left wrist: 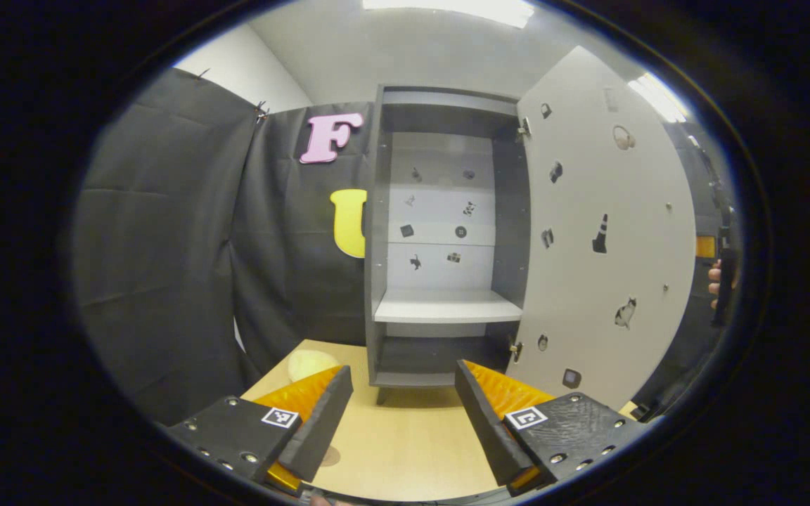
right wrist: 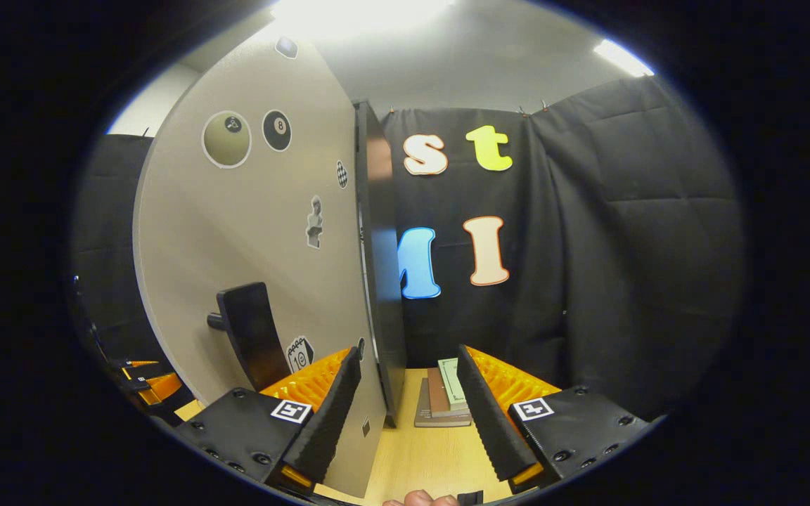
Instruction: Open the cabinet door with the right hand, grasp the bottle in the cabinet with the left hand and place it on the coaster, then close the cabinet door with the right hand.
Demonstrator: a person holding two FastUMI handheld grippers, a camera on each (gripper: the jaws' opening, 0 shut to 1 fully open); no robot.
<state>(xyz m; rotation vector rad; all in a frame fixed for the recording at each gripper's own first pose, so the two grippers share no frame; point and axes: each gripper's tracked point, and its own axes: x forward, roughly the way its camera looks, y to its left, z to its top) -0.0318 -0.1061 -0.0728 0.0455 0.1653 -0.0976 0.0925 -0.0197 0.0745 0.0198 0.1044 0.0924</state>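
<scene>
The cabinet door (left wrist: 609, 232) stands wide open. The left gripper (left wrist: 405, 414) is wide and holds nothing. The right gripper (right wrist: 408, 414) is wide too, straddling the door's edge beside the handle (right wrist: 250, 337). No bottle sits on the cabinet shelf (left wrist: 447, 307). The last step looks near: push the door closed.

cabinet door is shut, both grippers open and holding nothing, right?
Not quite: the cabinet door is swung wide open, as the left gripper view shows, baring the shelf. The rest holds: the left gripper and right gripper are open and hold nothing.
</scene>
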